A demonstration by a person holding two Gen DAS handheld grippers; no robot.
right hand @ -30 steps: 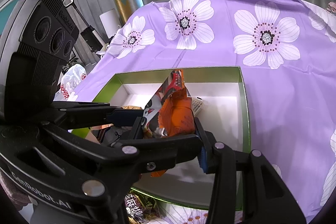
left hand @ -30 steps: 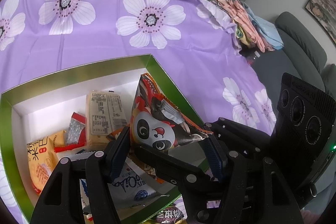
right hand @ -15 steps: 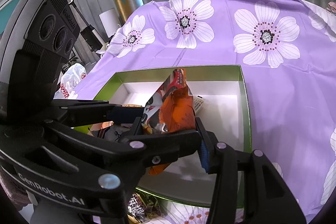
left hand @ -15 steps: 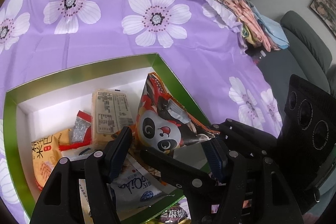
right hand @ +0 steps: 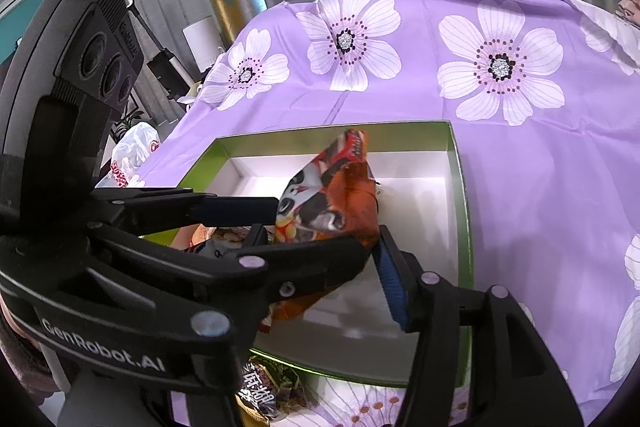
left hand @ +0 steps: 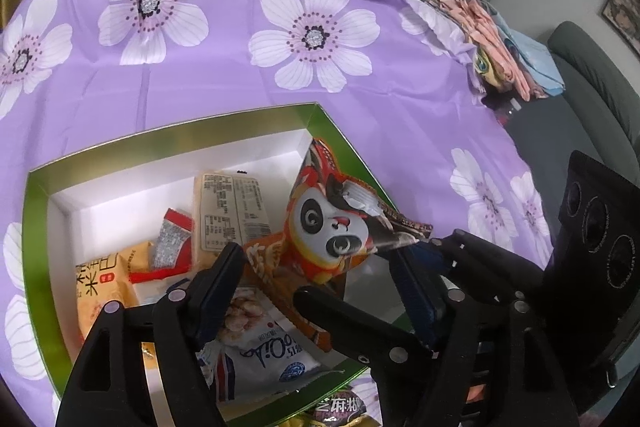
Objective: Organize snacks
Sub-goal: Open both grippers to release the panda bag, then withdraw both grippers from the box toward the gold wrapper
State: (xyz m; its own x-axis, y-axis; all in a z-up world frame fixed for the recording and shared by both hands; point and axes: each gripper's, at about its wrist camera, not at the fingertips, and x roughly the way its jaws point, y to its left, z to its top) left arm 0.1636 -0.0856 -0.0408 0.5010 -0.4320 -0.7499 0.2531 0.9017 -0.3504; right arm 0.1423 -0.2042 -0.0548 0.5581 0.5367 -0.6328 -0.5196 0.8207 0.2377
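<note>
An orange panda snack bag (left hand: 332,227) stands tilted inside a green-rimmed white box (left hand: 240,119). My left gripper (left hand: 320,267) is open; its fingers flank the bag's lower part without pinching it. My right gripper (right hand: 320,239) is also open, its fingers on either side of the same bag (right hand: 336,203), the blue pad (right hand: 390,283) close to its right edge. The left gripper's finger (right hand: 236,207) shows in the right wrist view, touching the bag's left side. Other packets lie in the box: a beige bar (left hand: 230,211), a red-silver sachet (left hand: 172,239), a yellow pack (left hand: 102,287), a white peanut bag (left hand: 264,351).
The box (right hand: 456,163) sits on a purple flowered cloth (left hand: 240,75). A dark sesame packet (right hand: 260,391) lies outside the box's near edge. Folded clothes (left hand: 500,47) and a grey sofa (left hand: 592,99) lie beyond the table's right edge. Curtains hang behind.
Both grippers have drawn back a little from the box. The panda bag has sunk lower into the box and leans on the other packets.
</note>
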